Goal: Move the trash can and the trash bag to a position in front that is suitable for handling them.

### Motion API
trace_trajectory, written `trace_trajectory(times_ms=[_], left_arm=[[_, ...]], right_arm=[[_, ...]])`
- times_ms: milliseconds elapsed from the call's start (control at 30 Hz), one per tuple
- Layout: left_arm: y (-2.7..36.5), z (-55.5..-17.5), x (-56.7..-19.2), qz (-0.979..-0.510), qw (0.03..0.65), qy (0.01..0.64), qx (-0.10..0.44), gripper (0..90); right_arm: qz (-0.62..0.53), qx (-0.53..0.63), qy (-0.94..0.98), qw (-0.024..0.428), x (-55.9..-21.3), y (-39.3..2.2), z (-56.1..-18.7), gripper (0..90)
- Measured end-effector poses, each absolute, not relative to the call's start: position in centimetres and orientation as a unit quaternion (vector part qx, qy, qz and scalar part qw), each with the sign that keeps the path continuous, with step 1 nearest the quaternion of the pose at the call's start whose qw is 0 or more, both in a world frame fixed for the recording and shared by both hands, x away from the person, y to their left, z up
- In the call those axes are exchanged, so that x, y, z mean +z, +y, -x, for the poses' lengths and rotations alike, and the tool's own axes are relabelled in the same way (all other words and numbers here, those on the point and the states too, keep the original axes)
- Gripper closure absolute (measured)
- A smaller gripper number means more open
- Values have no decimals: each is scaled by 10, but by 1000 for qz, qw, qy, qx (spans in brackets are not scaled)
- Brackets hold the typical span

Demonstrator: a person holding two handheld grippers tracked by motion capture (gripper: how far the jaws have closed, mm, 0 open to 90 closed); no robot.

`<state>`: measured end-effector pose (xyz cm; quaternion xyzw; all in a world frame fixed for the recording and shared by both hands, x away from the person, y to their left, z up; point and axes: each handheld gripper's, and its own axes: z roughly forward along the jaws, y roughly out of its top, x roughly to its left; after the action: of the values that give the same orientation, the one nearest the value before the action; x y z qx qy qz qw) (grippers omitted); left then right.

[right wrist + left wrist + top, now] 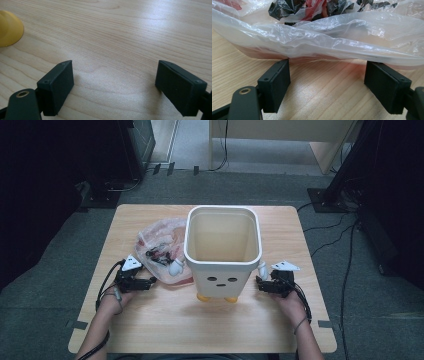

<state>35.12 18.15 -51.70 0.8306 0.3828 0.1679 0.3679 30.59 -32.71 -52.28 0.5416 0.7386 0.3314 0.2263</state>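
From the high view, your 2 forearms come in from the bottom edge and rest low on the wooden table (165,320). Your left gripper (148,283) sits just at the near edge of the clear plastic bag (159,240), pointing in toward it. Your right gripper (261,285) sits beside the white bin (223,251), near its right flipper, pointing at the bin's side. The bin has a little face on the front and 2 yellow feet, and the bag lies crumpled against its left side with black and red scraps inside. Around the table you've got grey carpet (60,270), cables on the floor and pale wooden furniture at the back.

In the left gripper view, your jaws are spread wide with bare tabletop (324,95) between them. The bag (337,42) lies right across the front, its lower fold just at the jaw tips; I can't tell if it's touching them. Nothing's pinched.

In the right gripper view, your jaws are spread wide too, hanging low over plain wood grain (120,37). 1 yellow foot (8,28) of the bin pokes in at the upper left, well apart from the jaws.
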Motion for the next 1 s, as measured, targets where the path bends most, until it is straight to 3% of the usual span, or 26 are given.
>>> trace_trajectory(times_ms=[733,833,1000], left_arm=[[182,-352,-514,-823,369,405,149,204],[181,-352,-513,-826,361,410,140,95],[175,-350,-508,-834,334,413,151,97]], right_arm=[[-541,332,739,226,-523,-327,-306,149],[-541,332,739,226,-523,-327,-306,149],[-541,332,739,226,-523,-327,-306,149]])
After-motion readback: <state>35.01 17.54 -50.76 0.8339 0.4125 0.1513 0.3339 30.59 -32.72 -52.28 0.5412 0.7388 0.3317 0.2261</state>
